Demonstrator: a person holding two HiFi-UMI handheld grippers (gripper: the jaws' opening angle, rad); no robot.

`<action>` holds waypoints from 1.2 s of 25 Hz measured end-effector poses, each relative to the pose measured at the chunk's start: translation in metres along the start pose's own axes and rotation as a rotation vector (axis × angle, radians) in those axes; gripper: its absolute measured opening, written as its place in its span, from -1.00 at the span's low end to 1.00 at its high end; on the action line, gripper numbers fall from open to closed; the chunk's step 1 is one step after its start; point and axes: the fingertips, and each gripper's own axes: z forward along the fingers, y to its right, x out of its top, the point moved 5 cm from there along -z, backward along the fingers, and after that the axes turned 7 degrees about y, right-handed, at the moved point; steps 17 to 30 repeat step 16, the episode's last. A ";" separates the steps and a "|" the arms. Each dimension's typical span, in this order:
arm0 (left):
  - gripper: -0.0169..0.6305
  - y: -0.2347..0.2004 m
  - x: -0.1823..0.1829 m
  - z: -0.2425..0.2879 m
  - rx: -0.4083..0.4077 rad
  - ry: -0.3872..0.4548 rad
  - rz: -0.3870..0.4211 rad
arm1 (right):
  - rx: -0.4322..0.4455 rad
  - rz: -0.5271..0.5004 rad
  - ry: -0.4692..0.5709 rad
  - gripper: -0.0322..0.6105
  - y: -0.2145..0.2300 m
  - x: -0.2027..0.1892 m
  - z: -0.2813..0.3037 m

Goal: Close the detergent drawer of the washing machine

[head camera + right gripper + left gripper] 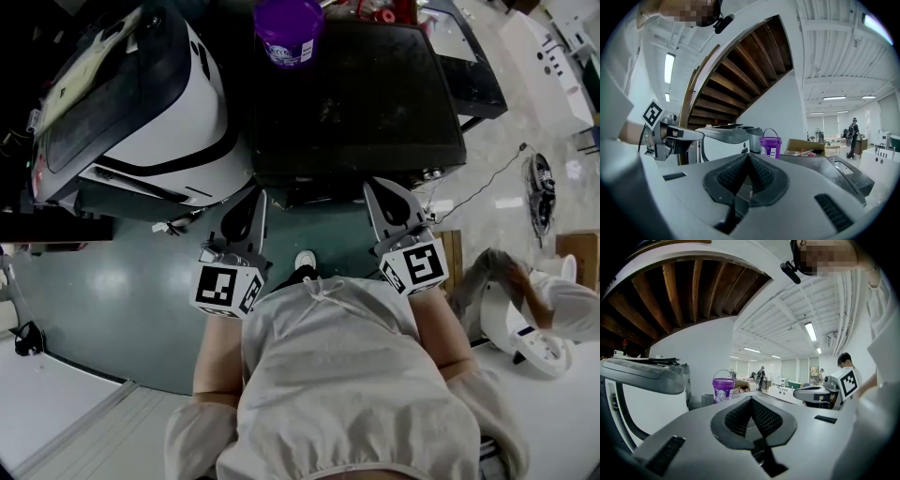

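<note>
The washing machine (356, 94), with a dark flat top, stands just ahead of me in the head view; its dark top (839, 176) also shows in the right gripper view. I cannot make out its detergent drawer in any view. My left gripper (256, 195) hangs before the machine's front left corner, its jaws shut on nothing. My right gripper (376, 186) is level with it at the front right, also shut and empty. Both are held close to my body. In their own views, the left gripper (751, 400) and the right gripper (747, 155) have their tips together.
A purple bucket (289, 31) stands on the far edge of the machine's top. A white and black machine (141, 112) sits to the left. A person (553, 300) works at a white table on the right. A cable and a small appliance (542, 192) lie on the floor.
</note>
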 end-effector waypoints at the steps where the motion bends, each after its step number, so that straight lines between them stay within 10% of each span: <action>1: -0.89 0.000 0.000 -0.001 0.001 0.001 0.002 | 0.002 -0.003 0.003 -0.90 -0.001 0.001 0.000; 30: -0.89 0.005 0.005 -0.004 0.007 0.011 0.009 | -0.009 -0.021 0.017 -0.90 0.002 0.005 -0.004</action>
